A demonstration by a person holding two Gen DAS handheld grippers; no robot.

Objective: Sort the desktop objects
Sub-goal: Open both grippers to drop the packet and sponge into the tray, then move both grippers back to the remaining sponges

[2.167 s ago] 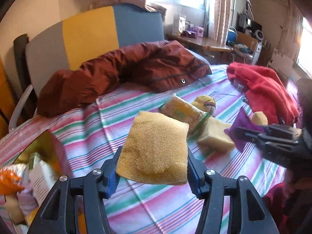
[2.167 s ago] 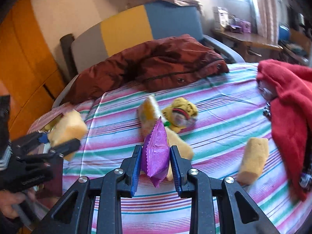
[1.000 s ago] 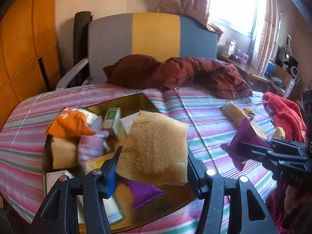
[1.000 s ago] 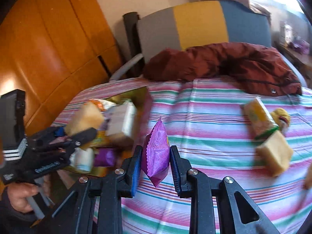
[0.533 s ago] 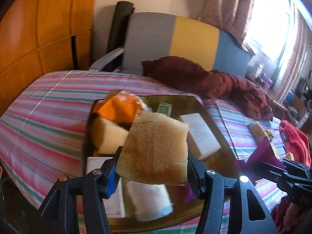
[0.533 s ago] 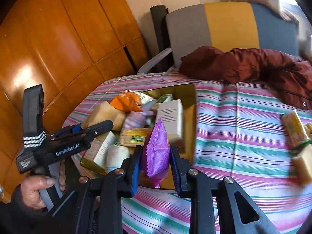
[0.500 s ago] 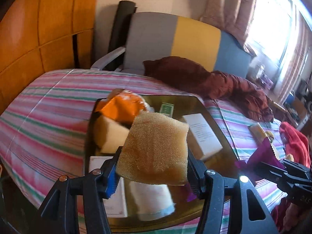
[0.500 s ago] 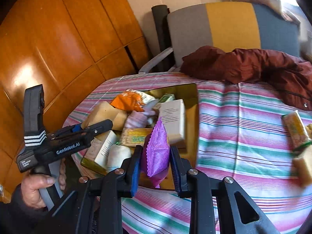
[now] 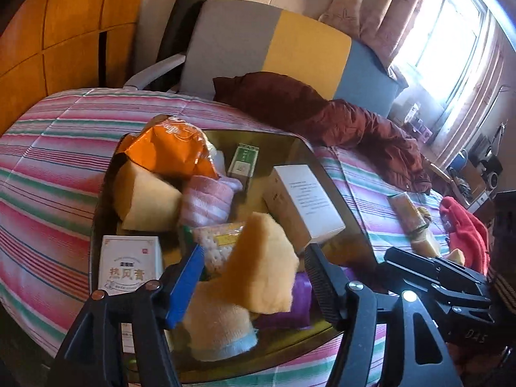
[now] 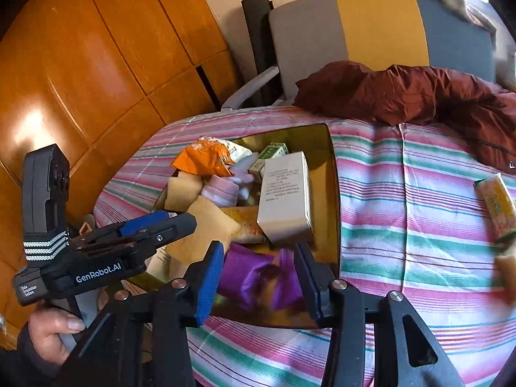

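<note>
We read "GenRobot.AI" on our left gripper [image 10: 154, 225], both jaws opening, releasing the sponge [image 9: 261, 267] and blurred purple packet [image 10: 258, 277].

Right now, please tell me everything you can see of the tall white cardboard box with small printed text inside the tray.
The tall white cardboard box is a plain rectangular carton with fine grey print on its broad upper face. It lies tilted in the gold-coloured tray, its near end propped on a flat yellow packet. It looks closed and undented. A small green and white carton sits just beyond it. Neither tool touches it.
</note>
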